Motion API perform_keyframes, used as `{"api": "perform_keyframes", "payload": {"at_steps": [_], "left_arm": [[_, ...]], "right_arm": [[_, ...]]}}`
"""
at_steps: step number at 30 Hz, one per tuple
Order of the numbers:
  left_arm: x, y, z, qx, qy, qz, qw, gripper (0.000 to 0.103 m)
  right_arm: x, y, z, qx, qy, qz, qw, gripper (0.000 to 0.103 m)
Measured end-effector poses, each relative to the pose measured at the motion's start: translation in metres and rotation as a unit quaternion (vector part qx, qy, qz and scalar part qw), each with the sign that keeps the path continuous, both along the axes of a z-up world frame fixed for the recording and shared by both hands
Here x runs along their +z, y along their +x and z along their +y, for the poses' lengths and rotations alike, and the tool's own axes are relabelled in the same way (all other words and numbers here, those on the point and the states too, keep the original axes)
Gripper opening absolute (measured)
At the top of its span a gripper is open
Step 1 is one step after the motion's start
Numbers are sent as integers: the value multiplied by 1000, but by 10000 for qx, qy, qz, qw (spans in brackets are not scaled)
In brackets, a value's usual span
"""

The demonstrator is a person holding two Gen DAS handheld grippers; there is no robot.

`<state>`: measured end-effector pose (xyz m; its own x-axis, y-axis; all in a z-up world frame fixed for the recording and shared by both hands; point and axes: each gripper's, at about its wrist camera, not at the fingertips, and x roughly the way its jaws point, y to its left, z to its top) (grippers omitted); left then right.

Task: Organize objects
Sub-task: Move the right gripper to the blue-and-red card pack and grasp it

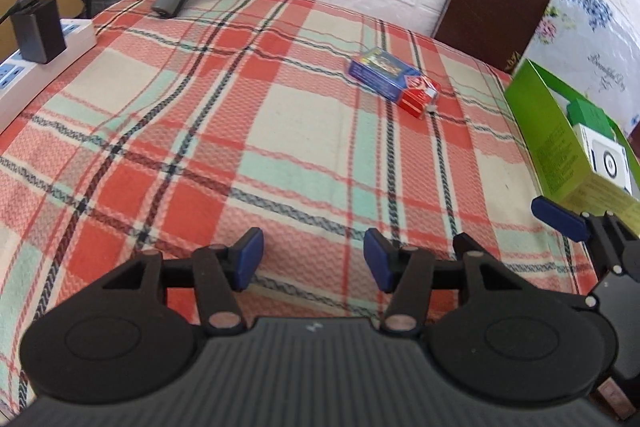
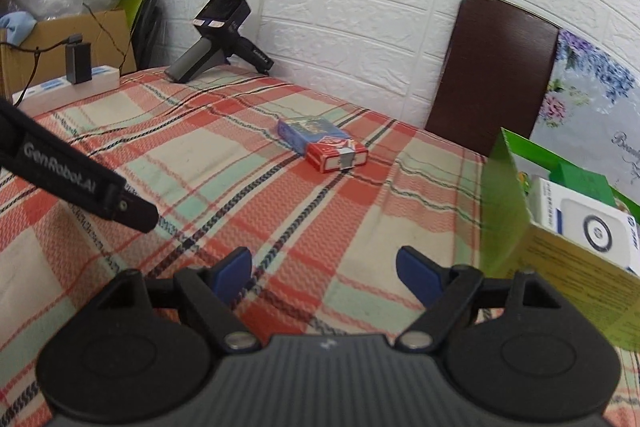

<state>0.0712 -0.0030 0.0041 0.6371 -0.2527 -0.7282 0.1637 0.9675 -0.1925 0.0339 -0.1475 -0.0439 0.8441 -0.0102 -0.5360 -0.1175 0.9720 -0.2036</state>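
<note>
Reaching: both grippers hover over the plaid cloth [image 1: 280,115], pointed toward the 2 small packs.
Landmark: the green box [image 2: 508,211], standing open at the cloth's right edge.
Left gripper [image 1: 314,259]: jaws partly apart, nothing between them.
Right gripper [image 2: 324,273]: jaws wide, empty, just beside the green box.
Blue pack [image 1: 380,69]: well left of the green box, touching the red pack [image 1: 420,97].
Doing it well: take 1 pack at a time, likely the red one, nearer the box; close across its narrow sides, lift clear, then lower it inside beside the white carton [image 2: 588,227].
Writing: "GenRobot.AI" reads on the left gripper's side; pack print is probably too blurred to read.
</note>
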Motion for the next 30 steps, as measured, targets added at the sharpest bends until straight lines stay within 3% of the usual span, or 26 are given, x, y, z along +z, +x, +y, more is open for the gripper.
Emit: {"api": "perform_keyframes", "payload": {"at_steps": [11,24,27,30], "left_arm": [[-1,11,33,253,-280,-13,9993,57],[-3,15,36,307,-304,-34,9991,58],[-3,15,35,320,-272,-37,9991,58],[-2,15,33,335,-241,-40,9991,58]], "right_arm": [[-3,85,8,18,91,238,9997,86],[-7,172,4,19,271,389,9989,97],[-7,185,4,18,291,439,9986,90],[-6,182,11,179,114,392,9990,71]]}}
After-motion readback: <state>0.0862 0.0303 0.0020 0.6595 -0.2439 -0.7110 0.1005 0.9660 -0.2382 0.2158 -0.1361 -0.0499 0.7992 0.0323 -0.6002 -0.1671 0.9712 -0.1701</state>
